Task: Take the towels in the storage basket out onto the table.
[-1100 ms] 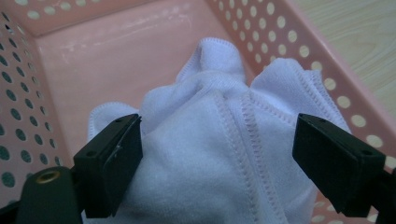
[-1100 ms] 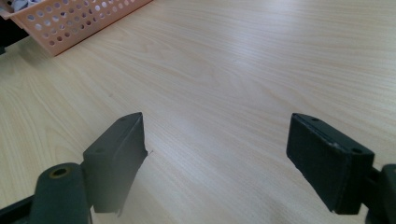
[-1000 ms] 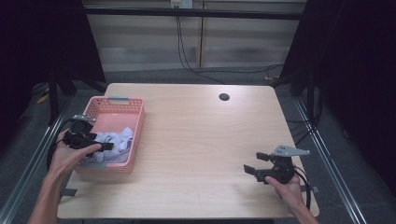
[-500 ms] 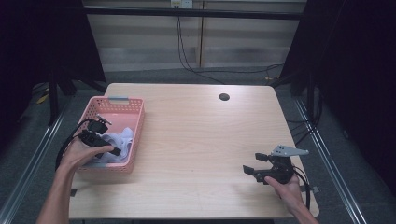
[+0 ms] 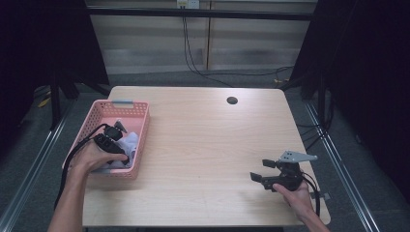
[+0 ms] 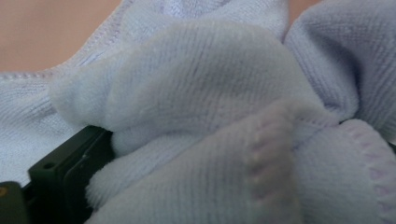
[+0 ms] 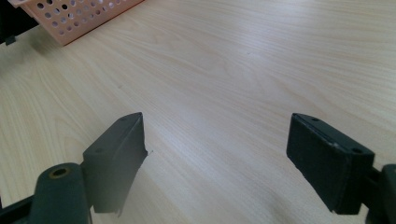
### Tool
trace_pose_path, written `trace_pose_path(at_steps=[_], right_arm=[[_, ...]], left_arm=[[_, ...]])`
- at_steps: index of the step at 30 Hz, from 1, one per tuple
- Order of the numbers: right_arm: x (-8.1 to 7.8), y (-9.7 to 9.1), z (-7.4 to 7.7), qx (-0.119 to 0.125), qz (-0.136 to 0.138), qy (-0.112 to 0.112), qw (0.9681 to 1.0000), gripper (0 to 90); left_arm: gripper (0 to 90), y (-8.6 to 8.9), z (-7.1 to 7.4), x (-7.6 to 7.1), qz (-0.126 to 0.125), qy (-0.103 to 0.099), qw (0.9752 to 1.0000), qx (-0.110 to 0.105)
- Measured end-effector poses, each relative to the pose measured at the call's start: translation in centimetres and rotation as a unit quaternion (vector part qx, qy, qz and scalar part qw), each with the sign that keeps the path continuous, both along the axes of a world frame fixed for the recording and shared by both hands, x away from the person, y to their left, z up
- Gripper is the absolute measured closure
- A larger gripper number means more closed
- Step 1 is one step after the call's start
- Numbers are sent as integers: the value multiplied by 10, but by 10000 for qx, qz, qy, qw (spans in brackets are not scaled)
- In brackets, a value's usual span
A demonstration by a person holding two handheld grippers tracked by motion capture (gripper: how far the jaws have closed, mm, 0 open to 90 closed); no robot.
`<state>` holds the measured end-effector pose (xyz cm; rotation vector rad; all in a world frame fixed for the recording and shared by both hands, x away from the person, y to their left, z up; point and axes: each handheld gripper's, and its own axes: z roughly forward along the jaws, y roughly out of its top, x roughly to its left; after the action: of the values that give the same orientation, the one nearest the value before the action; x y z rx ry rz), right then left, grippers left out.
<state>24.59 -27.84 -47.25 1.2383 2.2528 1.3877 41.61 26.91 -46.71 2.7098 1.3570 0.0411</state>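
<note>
Over at nine o'clock, the pink basket (image 5: 104,112) sits right on the desk's (image 5: 203,145) left edge, its walls a plastic lattice of small holes, with a heap of pale cloth (image 5: 129,144) inside. The left claw (image 5: 118,129) is down in that basket, nose in the heap; from its own camera, soft looped terry cloth (image 6: 196,93) bulges over one black jaw and crowds the lens, so how far the claw is spread I cannot tell. Between basket and right hand lies a broad stretch of bare light wood grain, plenty of room. At five o'clock, near the front edge, the right claw (image 5: 263,170) has its jaws spread wide (image 7: 215,149) over smooth desk, holding nothing.
</note>
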Motion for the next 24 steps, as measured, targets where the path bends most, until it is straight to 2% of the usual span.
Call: trace_pose_path(at_steps=[4, 6, 8, 12, 13, 14, 15, 16, 18, 20, 22, 24], right_arm=[[0, 0, 0, -14, 19, 1, 10000, 190], [1, 1, -1, -41, 42, 22, 10000, 191], [1, 1, -1, -36, 43, 25, 10000, 191], [1, 1, -1, -35, 33, 48, 10000, 193], [1, 2, -1, -51, 35, 45, 10000, 193], [1, 2, -1, -51, 35, 45, 10000, 193], [2, 1, -1, -53, 32, 44, 10000, 193], [2, 1, -1, -71, 17, 36, 10000, 194], [2, 1, -1, -58, -5, 39, 10000, 194], [3, 0, -1, -59, -27, 34, 10000, 194], [3, -1, -1, -57, -50, 50, 10000, 195], [4, -1, -1, -61, -59, 53, 9999, 195]], left_arm=[[94, -1, 2, 2, 17, 1, 10000, 27], [180, -1, 5, 3, 56, 34, 9999, 86], [285, -2, 6, 3, 73, -44, 9998, 154], [360, -3, 8, 2, 55, -159, 9997, 203], [378, 2, 9, 1, 81, -211, 9997, 50], [394, 2, 9, 1, 81, -211, 9997, 50], [394, 6, 10, 1, 134, -229, 9996, -87], [442, 9, 10, 0, 171, -268, 9993, -198], [451, 13, 12, -2, 234, -239, 9989, -343], [464, 16, 12, -3, 249, -317, 9981, -476], [467, 22, 15, -7, 388, -532, 9952, -718], [468, 24, 17, -8, 403, -538, 9947, -779]])
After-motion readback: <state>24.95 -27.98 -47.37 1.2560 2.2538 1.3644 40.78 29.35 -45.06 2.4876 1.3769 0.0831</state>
